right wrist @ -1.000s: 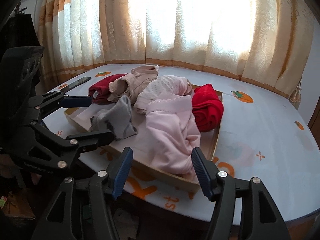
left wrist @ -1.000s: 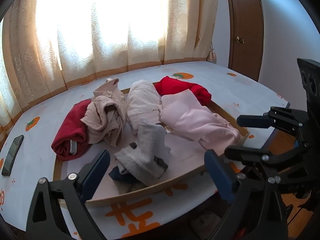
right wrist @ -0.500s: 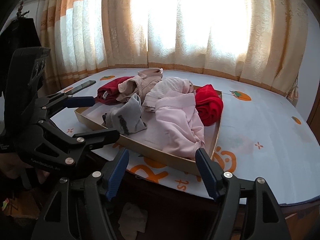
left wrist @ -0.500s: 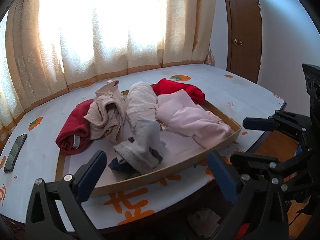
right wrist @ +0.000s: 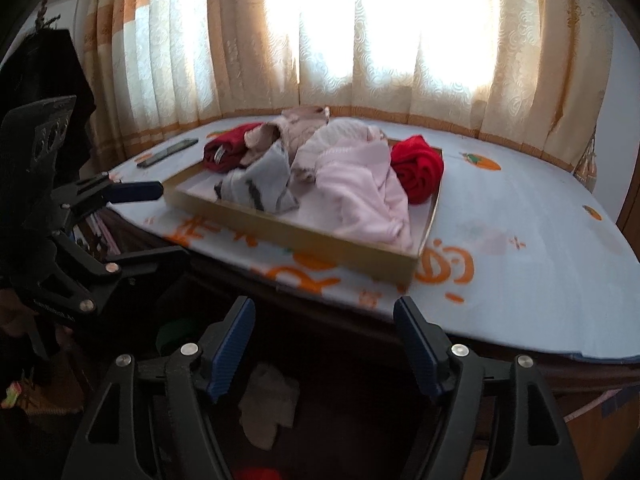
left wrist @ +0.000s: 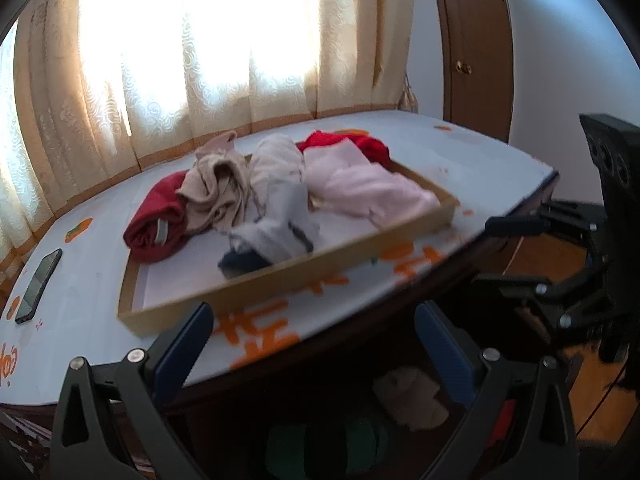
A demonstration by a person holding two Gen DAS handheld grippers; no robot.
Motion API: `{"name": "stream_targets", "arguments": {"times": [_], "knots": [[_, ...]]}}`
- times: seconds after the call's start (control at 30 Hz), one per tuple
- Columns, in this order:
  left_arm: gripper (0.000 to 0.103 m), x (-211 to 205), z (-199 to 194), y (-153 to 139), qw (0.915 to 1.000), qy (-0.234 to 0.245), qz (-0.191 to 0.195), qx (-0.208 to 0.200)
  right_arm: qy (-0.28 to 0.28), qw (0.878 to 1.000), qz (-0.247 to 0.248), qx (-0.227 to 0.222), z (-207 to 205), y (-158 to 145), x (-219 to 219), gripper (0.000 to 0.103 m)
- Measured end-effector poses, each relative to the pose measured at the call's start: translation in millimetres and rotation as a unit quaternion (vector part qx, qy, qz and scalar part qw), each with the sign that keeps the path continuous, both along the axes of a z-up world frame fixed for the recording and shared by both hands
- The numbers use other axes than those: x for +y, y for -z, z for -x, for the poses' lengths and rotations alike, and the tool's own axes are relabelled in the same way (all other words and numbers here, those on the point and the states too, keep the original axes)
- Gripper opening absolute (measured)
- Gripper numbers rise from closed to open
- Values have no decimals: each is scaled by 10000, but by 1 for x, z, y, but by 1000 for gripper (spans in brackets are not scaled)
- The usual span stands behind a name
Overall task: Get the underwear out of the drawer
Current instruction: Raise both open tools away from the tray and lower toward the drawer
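- The left gripper is seen at the bottom of its own view, with the fingers wide apart and nothing between them.
- The right gripper is seen at the bottom of its own view; its jaws are opening, and nothing is held between them.
- Both grippers are placed in front of the table edge, apart from the tray.
- Below the table edge, a dark space is seen, where a pale cloth lies; what it is cannot be told.
- The tray is placed on the table, in the middle of both views.
- The underwear is piled in the tray: a grey piece nearest, a pink piece at its right, a beige piece and a dark red piece at its left.
- A bright red piece lies at the far right corner of the tray.
- A phone lies on the table at the left of the left view, well apart from the tray.
- Curtains with bright light behind are seen at the top.
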State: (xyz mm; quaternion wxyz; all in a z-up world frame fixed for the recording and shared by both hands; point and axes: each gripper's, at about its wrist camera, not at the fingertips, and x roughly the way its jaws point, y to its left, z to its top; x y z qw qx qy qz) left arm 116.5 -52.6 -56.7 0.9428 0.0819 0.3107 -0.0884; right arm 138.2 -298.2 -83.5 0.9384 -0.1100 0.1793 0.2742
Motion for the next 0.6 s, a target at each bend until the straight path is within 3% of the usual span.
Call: {"name": "stream_targets", "arguments": {"times": [0.6], "knots": [[102,19,38,55,9979,-229,-114,600,-328,9930,1017,512,18,40,-1,74]]}}
